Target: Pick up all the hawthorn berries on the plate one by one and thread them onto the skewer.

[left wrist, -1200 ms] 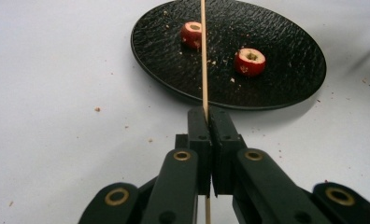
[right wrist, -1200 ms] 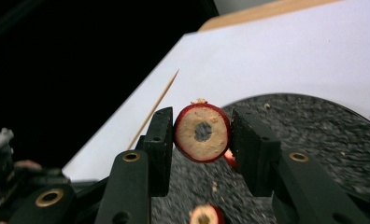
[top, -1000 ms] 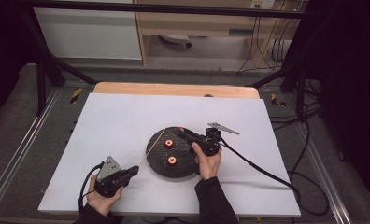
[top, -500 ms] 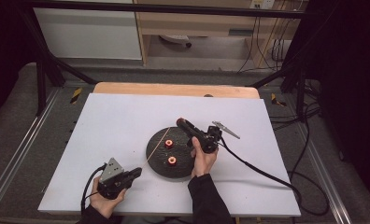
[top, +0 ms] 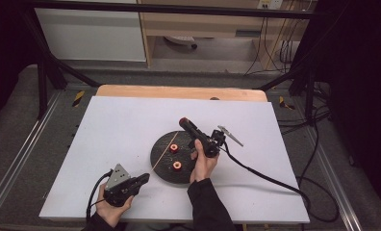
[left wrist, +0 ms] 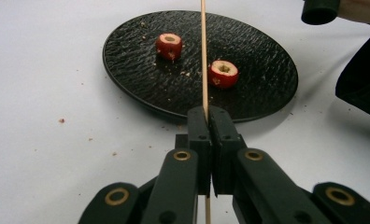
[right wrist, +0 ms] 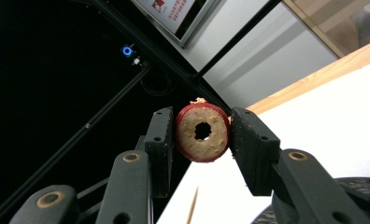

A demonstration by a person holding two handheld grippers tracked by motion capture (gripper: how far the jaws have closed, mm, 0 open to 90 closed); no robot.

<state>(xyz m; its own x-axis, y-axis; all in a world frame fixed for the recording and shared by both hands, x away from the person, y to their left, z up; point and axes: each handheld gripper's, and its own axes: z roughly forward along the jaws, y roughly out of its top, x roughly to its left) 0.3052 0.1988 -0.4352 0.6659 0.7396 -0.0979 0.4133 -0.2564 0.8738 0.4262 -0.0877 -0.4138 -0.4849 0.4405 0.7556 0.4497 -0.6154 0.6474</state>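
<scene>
The white bench spreads under everything, with a strip of bare wood along its far edge; near its middle lies a round black textured plate, crumbs scattered on it and on the bench around it; two cored red fruit pieces sit on the plate, well apart from each other, hollow side up. The left hand-held gripper rests low near the bench's near edge, just beside the plate, its jaws clenched on a thin wooden skewer; the skewer runs from the jaws out over the plate, passing between the two fruit pieces. The right hand-held gripper is lifted above the plate's far side, pointing away from the person and tilted upward; its jaws are grasping a third cored fruit slice, red-skinned with pale flesh and a dark hole through its centre, pinched at its rim between both pads, the cut face turned toward the camera.
</scene>
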